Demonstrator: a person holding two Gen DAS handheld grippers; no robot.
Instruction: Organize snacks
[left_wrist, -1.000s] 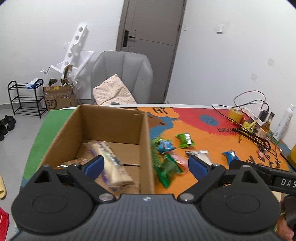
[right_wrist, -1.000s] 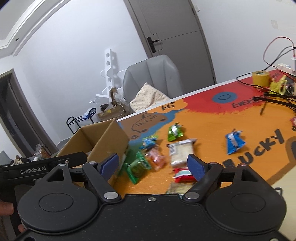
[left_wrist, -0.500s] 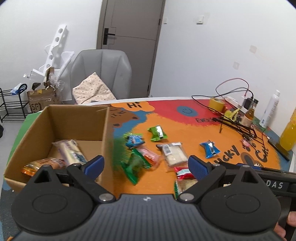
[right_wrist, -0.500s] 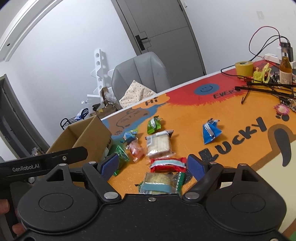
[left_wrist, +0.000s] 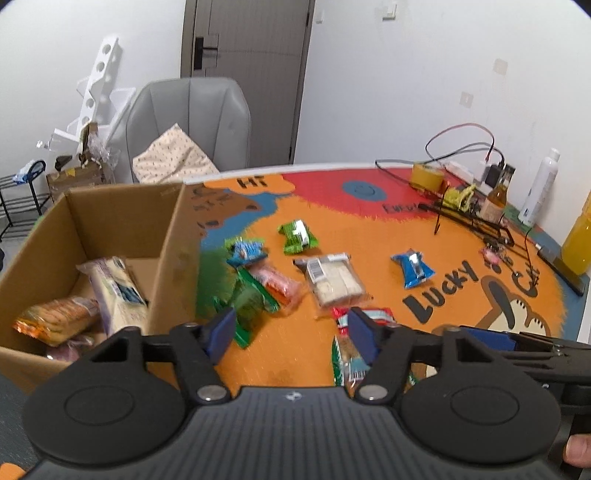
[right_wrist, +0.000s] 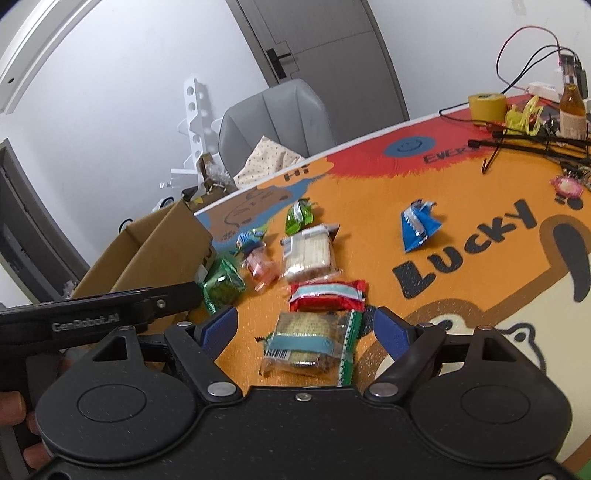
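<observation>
A cardboard box (left_wrist: 110, 221) (right_wrist: 159, 251) stands at the table's left end with a few wrapped snacks (left_wrist: 114, 291) inside. Several snack packets lie on the orange mat: a dark green one (left_wrist: 247, 302), a pink one (left_wrist: 275, 280), a clear cracker pack (left_wrist: 332, 280) (right_wrist: 306, 253), a blue one (left_wrist: 412, 267) (right_wrist: 417, 227), a red one (right_wrist: 327, 295) and a green-edged biscuit pack (right_wrist: 310, 347). My left gripper (left_wrist: 291, 332) hangs above the mat; its jaws are closing with nothing between them. My right gripper (right_wrist: 310, 326) is open, its fingers straddling the biscuit pack from above.
At the table's far right stand a tape roll (left_wrist: 428, 175), cables, a small brown bottle (left_wrist: 495, 203), a white spray bottle (left_wrist: 539, 188) and a yellow bottle (left_wrist: 580, 240). A grey chair (left_wrist: 192, 122) with a cushion sits behind the table.
The left gripper swung right from over the box to the loose packets and its jaws narrowed. The right gripper sank toward the biscuit pack, still equally wide.
</observation>
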